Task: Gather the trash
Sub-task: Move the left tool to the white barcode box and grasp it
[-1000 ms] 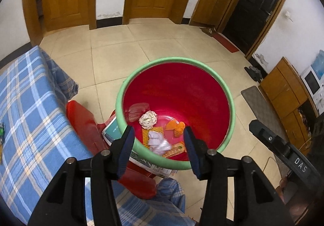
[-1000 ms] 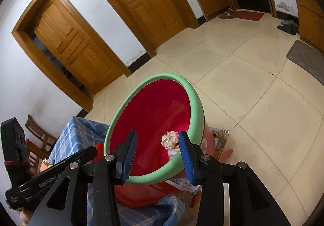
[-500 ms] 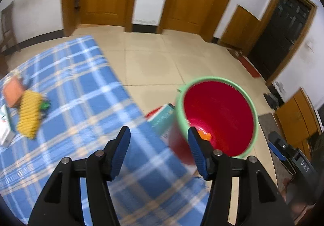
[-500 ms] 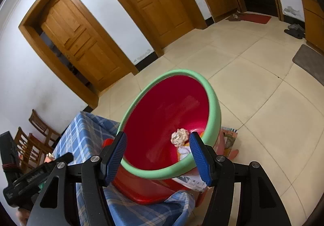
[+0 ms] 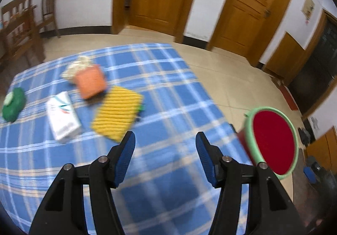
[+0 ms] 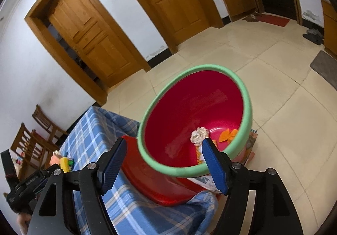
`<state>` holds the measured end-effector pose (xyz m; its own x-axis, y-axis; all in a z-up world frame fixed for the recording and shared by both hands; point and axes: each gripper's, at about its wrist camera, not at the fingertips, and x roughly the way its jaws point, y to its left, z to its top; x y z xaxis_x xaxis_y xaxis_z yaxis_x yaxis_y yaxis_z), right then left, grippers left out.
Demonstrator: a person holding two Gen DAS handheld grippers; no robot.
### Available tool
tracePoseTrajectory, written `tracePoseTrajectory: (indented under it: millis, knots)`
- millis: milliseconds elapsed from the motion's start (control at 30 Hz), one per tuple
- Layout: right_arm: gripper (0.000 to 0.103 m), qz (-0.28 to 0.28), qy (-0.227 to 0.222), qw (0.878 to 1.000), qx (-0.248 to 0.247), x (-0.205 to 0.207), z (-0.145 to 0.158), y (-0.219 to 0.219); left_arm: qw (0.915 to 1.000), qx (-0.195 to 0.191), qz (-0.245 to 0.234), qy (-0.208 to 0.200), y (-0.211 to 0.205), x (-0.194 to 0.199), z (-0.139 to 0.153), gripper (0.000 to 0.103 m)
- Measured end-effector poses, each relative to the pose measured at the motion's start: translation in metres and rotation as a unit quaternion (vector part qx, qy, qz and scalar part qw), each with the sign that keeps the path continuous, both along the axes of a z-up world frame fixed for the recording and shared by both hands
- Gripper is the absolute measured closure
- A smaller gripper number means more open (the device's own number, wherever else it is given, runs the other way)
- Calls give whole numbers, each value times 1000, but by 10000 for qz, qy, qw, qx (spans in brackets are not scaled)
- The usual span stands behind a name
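Crumpled paper (image 6: 199, 134) inside red bin (image 6: 244, 108)

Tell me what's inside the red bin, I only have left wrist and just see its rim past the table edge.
Observer: The right wrist view looks into the red bin: a crumpled paper ball and orange scraps lie at the bottom.
Operator: Right gripper holding anything?
Observer: No. The right gripper has nothing between its fingers; its jaws are opening above the bin's near rim.
Operator: Bin on the floor?
Observer: It sits on a red stool beside the table.
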<state>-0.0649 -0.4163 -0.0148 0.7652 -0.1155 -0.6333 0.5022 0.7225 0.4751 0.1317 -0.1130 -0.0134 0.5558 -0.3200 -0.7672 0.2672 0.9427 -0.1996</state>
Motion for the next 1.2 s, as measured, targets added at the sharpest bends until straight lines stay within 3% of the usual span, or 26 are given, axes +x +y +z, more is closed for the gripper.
tracePoseTrajectory:
  millis: [433,533,667,1067,1200]
  knots:
    - [26,290,16,9994,-162,22,12,31,9942,191,1045,174,93,39,-21,43]
    - [26,383,66,9990,-207,28,13,40,9919,233,1230,226,104,50,-29,34]
    - [26,528,145,9982,-244,38,13,50,9889,271,1432,296,112,63,-40,33]
    - [26,901,288,9954,-173,69,13,75,9861,183,1558,544,117,79,-65,33]
    - [26,1089,317,9934,-178,81,13,86,9871,114,1518,487,121,77,-64,38]
